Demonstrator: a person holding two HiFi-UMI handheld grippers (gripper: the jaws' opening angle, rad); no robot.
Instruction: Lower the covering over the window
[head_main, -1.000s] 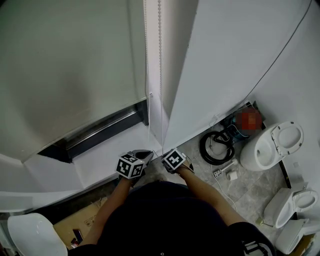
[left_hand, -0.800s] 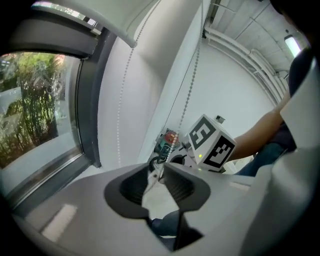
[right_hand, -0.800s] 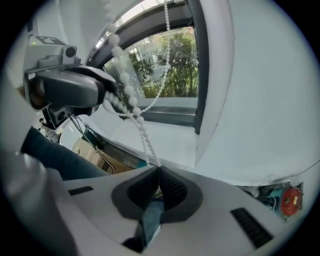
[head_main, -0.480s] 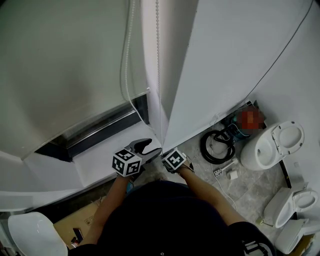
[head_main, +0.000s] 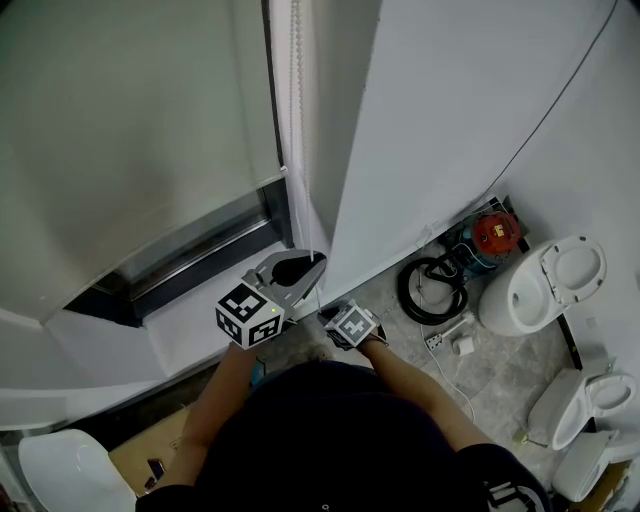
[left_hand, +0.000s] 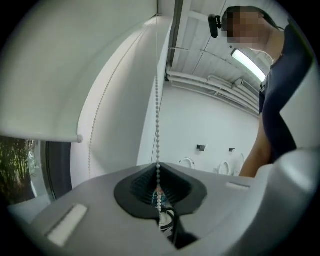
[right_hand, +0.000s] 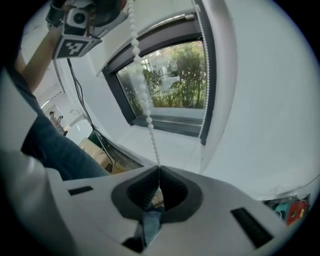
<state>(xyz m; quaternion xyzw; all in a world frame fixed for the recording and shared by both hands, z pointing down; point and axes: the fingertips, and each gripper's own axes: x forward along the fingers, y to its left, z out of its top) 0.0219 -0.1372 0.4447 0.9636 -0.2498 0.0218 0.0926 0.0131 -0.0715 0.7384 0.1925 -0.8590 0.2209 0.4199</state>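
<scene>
Roller blind (head_main: 130, 150) hangs part-lowered at 10 o'clock. Left gripper (left_hand: 158, 175) has just been closing onto the bead chain (left_hand: 157, 125) – right gripper (right_hand: 159, 172) pinches it below. I'd pull straight down, steadily.

The left gripper (head_main: 314, 262) is held out ahead of the body on a bare forearm (head_main: 213, 392), pointing about level. Its jaws have just been closing, and they now meet on the chain (left_hand: 157, 125), which runs down between the pads. The right gripper (head_main: 327, 318) sits lower, close in by the torso and just beside the left. It tilts downward, and its jaws are pressed together on the same chain. The right forearm (head_main: 402, 376) is bent in.
</scene>
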